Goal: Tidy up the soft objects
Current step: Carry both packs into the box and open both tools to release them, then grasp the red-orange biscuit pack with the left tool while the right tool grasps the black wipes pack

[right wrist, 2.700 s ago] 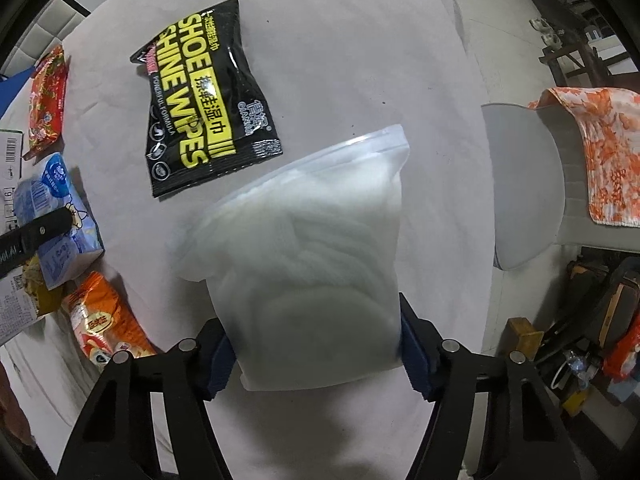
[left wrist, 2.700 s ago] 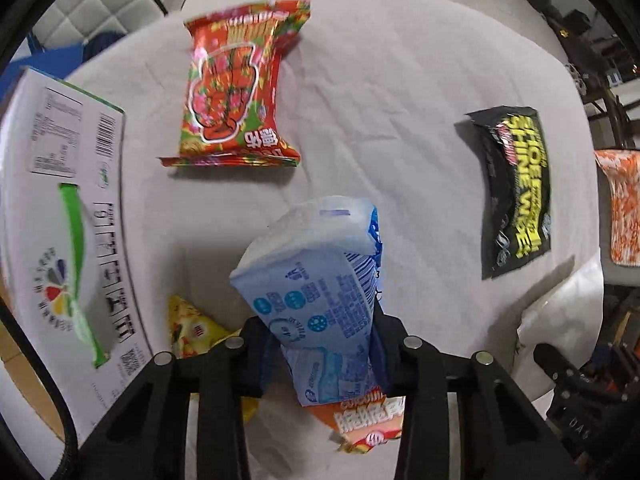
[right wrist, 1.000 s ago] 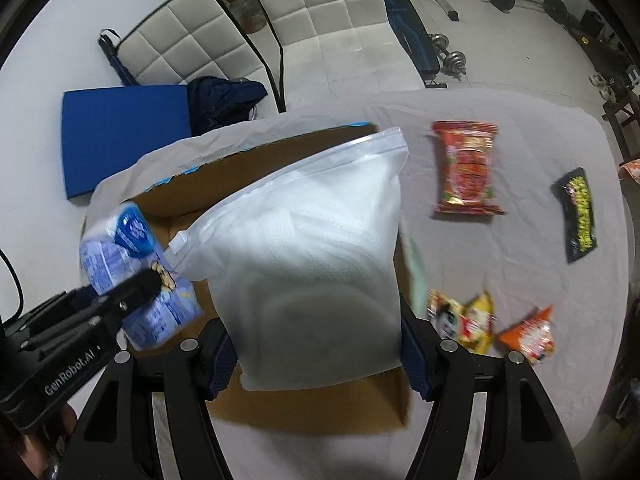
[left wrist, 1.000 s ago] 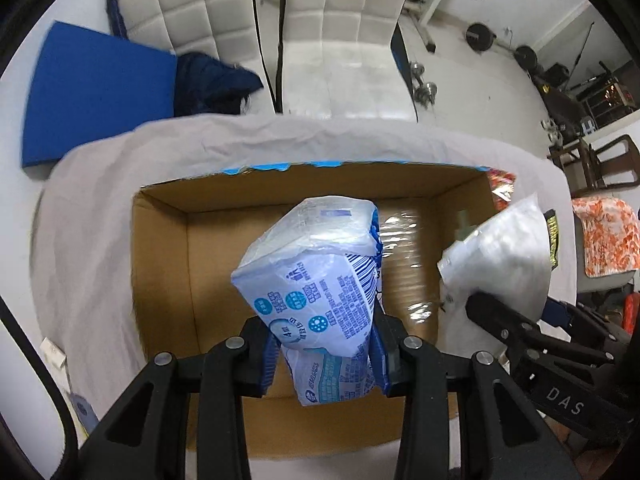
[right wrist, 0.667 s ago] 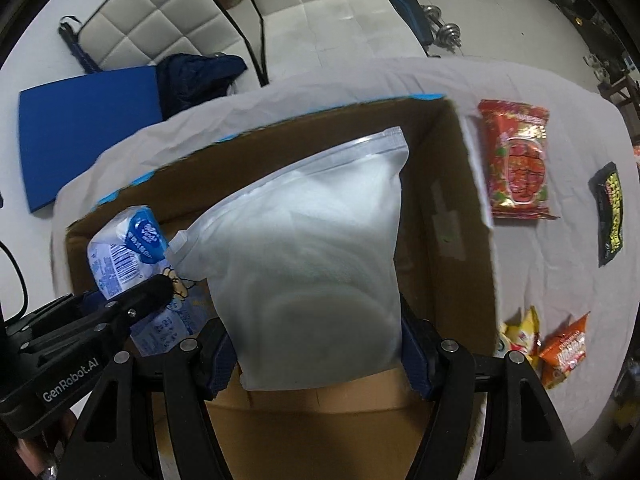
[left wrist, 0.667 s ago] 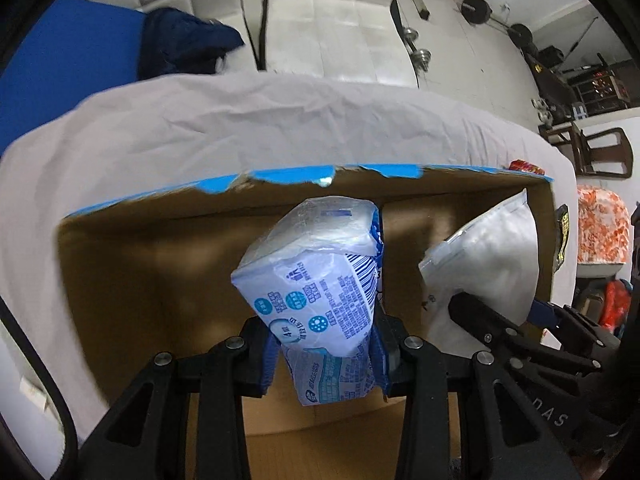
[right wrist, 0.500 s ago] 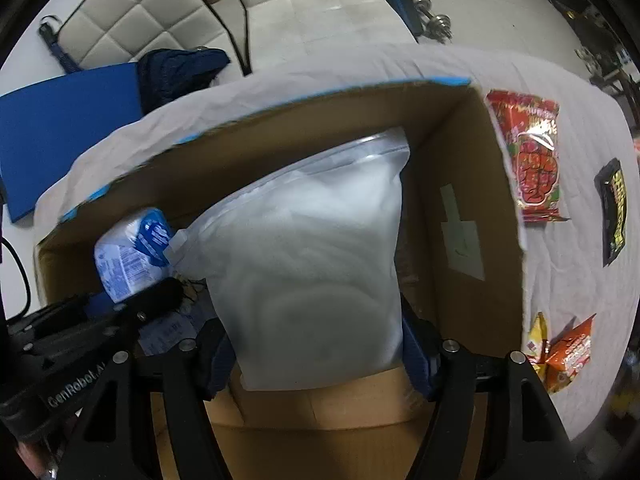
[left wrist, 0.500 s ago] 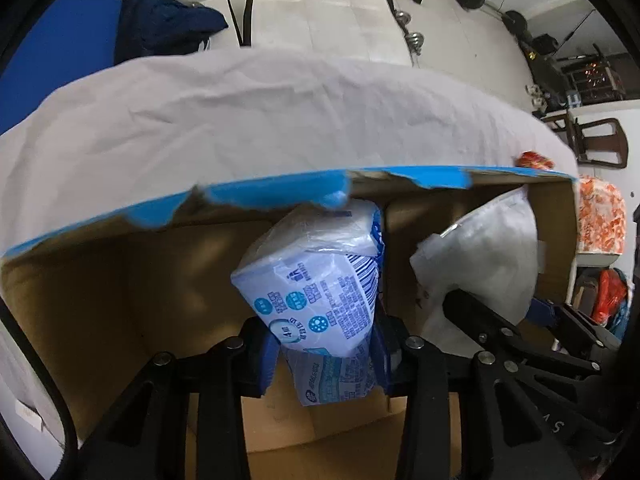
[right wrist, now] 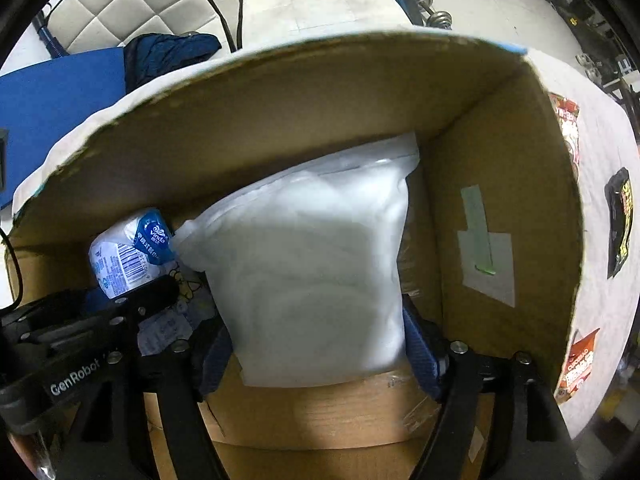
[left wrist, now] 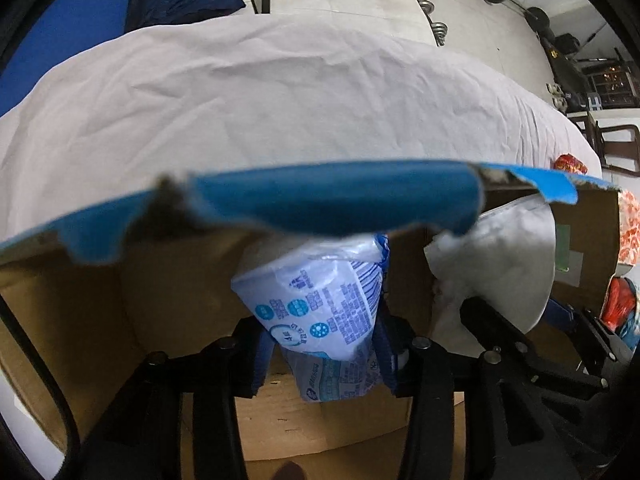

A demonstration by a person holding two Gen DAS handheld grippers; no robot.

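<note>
Blue tissue pack (left wrist: pixel 320 312) and white pouch (right wrist: pixel 320 280) stand upright inside cardboard box (right wrist: pixel 500 184).

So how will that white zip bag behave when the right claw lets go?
The white zip bag looks puffy and probably light. Its sides bulge past the right claw, so it is likely floppy and may slump against the cardboard box wall.

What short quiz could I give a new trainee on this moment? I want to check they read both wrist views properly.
1. True or false: the left gripper is empty.
2. What does the right gripper clamp? A) white zip bag B) black wipes pack C) red snack
3. Fill in: both items are inside the cardboard ____.

Key:
1. False; it clamps the blue tissue pack.
2. A, the white zip bag.
3. box.
</note>
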